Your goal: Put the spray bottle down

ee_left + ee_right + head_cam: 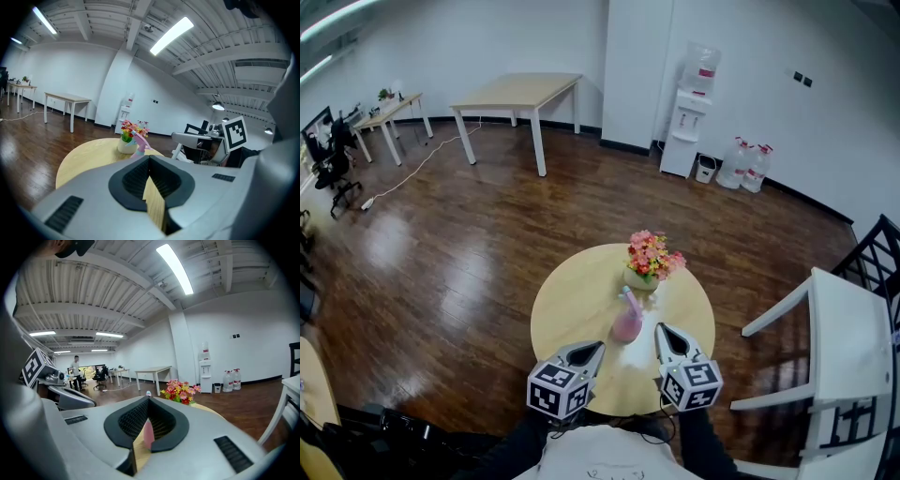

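Note:
A pink spray bottle [627, 321] stands upright on the round wooden table [572, 300], just in front of a pot of flowers [652, 258]. My left gripper [598, 346] is shut with nothing in it, near the table's front edge and left of the bottle. My right gripper [660, 329] is also shut on nothing, to the bottle's right and apart from it. In the left gripper view the bottle [139, 144] shows just above the shut jaws. In the right gripper view a strip of pink bottle [148, 434] shows through the slot under the jaw tips.
A white table [844, 356] and a black chair [874, 255] stand to the right of the round table. A long wooden desk [520, 94] and a water dispenser [692, 108] are by the far wall. A person [75, 367] stands far off by the desks.

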`<state>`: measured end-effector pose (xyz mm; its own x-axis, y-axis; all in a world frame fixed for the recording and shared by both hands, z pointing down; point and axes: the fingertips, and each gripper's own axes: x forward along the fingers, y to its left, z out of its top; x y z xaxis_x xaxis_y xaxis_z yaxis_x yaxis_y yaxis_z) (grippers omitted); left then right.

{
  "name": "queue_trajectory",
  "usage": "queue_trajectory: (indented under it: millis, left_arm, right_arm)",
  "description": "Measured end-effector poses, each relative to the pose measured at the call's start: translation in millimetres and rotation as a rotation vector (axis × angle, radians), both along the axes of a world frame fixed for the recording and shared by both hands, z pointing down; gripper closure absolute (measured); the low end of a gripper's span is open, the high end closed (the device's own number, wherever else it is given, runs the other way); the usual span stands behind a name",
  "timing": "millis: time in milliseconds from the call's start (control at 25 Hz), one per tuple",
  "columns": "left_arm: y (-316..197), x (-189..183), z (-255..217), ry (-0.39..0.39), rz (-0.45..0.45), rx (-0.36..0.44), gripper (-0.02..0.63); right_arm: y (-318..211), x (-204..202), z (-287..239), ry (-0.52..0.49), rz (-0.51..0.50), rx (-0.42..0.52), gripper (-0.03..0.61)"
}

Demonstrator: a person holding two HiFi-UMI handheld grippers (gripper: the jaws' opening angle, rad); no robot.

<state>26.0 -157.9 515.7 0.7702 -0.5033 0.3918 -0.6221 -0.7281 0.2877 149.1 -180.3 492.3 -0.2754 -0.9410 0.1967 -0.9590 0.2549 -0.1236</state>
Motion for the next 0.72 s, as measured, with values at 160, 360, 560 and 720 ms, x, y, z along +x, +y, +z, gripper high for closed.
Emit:
queue_trajectory:
  millis: [160, 360, 560, 720]
  left_arm:
    - [1.0, 1.9, -0.7, 0.000, 0.003, 0.000, 0.623]
    - [2.4, 3.2, -3.1, 0.003, 0.008, 0.003, 0.623]
    - [4.8, 4.7, -3.5, 0.004, 0.012, 0.003, 0.623]
    - [5.2, 5.0, -4.1, 0.004, 0.012, 0.004, 0.623]
  right_arm:
    - [0.0, -0.3, 2.5, -0.015, -0.007, -0.013, 0.594]
    - [2.1, -0.2, 2.3, -0.026, -0.005, -0.020, 0.594]
    - [4.9, 0.8, 3.2, -0.032, -0.003, -0.024, 0.594]
    - [6.1, 1.0, 3.2, -0.031, -0.004, -0.028, 0.594]
